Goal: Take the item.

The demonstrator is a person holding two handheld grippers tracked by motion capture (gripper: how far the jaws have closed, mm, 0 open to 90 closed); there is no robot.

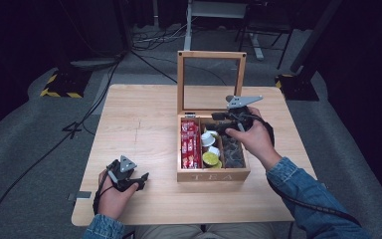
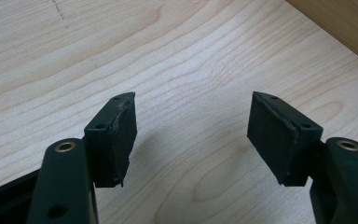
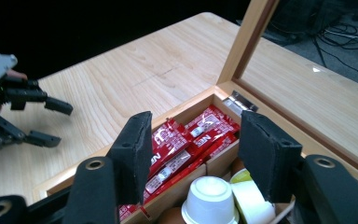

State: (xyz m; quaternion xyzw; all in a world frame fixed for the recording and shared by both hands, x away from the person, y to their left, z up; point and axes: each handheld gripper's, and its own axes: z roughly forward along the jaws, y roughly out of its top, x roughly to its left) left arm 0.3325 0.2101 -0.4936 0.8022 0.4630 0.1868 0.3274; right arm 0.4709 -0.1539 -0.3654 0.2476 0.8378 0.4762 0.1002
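A wooden tea box marked TEA stands on the table with its glass lid raised upright. Its left compartment holds red sachets; the middle one holds small pods, white and yellow-green; the right one holds dark packets. My right gripper hovers open over the box's back part, nothing between its jaws. My left gripper is open low over bare wood at the table's front left, also visible far off in the right gripper view.
The light wooden table has free room left of the box. The box's side wall shows at the upper right of the left gripper view. Cables, stands and a yellow-black striped base lie on the grey floor beyond.
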